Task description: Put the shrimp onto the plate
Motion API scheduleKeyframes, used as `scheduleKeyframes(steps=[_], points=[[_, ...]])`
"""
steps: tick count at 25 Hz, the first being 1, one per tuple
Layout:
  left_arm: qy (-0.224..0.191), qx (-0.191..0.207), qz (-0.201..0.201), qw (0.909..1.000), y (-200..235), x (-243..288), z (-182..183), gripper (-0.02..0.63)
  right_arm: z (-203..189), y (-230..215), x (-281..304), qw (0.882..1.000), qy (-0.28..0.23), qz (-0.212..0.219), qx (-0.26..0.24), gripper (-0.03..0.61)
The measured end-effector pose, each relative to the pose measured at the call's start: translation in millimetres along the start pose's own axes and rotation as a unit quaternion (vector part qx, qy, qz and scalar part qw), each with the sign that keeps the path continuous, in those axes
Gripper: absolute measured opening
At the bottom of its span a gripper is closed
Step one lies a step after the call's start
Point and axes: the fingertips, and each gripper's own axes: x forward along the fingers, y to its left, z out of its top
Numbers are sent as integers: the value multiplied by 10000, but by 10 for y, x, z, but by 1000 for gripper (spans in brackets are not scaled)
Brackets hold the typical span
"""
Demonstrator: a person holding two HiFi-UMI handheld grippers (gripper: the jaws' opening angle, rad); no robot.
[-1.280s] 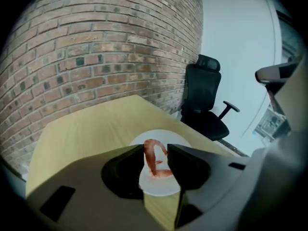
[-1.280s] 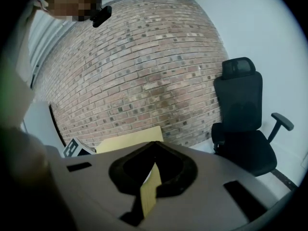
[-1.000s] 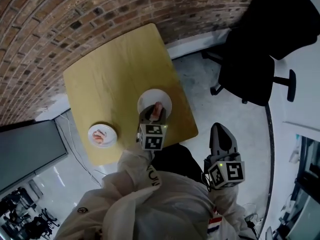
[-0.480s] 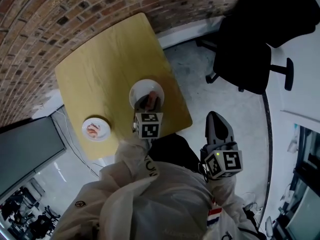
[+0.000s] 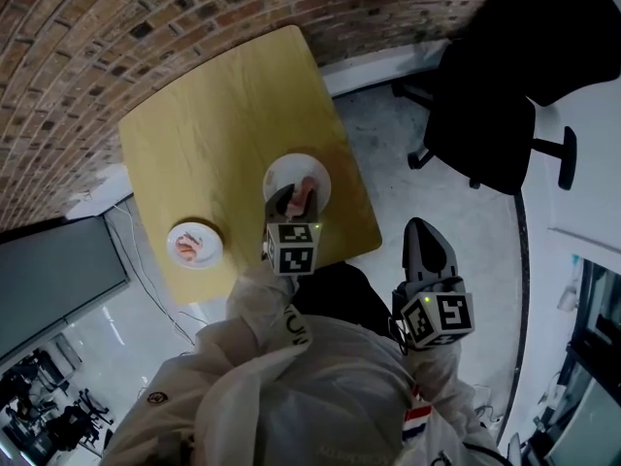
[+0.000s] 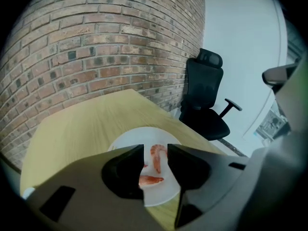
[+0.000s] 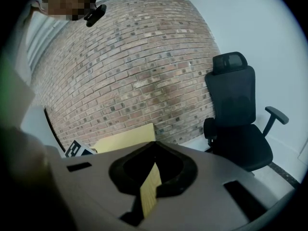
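Rounded-corner table with a pale yellow wood-grain top (image 5: 213, 124) stands against a rough red-brown brick wall (image 5: 146, 27) on a grey speckled floor (image 5: 388, 153). A smooth white round plate (image 5: 279, 177) sits near the table's near edge. It holds a curved, glossy pink-orange shrimp (image 6: 157, 157) and a second straighter shrimp (image 6: 151, 179) just beside it. A smaller white round plate (image 5: 215, 245) sits well apart toward the table's left corner, with more pink shrimp (image 5: 189, 249) on it. The left gripper (image 6: 156, 146), matte grey plastic with black pads, hangs over the first plate, tilted down. Its jaws are partly apart and the curved shrimp shows in the gap between the tips. White plate is visible between the shrimp and the left-hand jaw, so the pads are not clamped on it and both shrimp look to be lying on the plate. The right gripper (image 7: 154, 144), same grey body, is off the table over the floor. Its jaws are together at the tips with nothing between them, and only a thin slit lower down shows yellow table. Each gripper carries a cube with black-and-white square markers (image 5: 293, 249) (image 5: 439, 318), patterns only, no words. A padded black office chair with armrests (image 5: 480, 115) stands to the right. The person wears a shiny cream jacket (image 5: 291, 386); the dark lettering on its sleeve is too small to read.
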Motion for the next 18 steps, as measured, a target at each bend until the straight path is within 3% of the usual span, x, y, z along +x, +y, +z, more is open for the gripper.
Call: scheduleKeyframes(steps=[7,18], points=[[-262,-251,407,9985,410,-434,-5,153,37,454,192,9985,81,515,-166,23],[-257,-820,1167,9894,1404,-1149,-570,153,-138,1591,451,9889,222,1384,-485,23]])
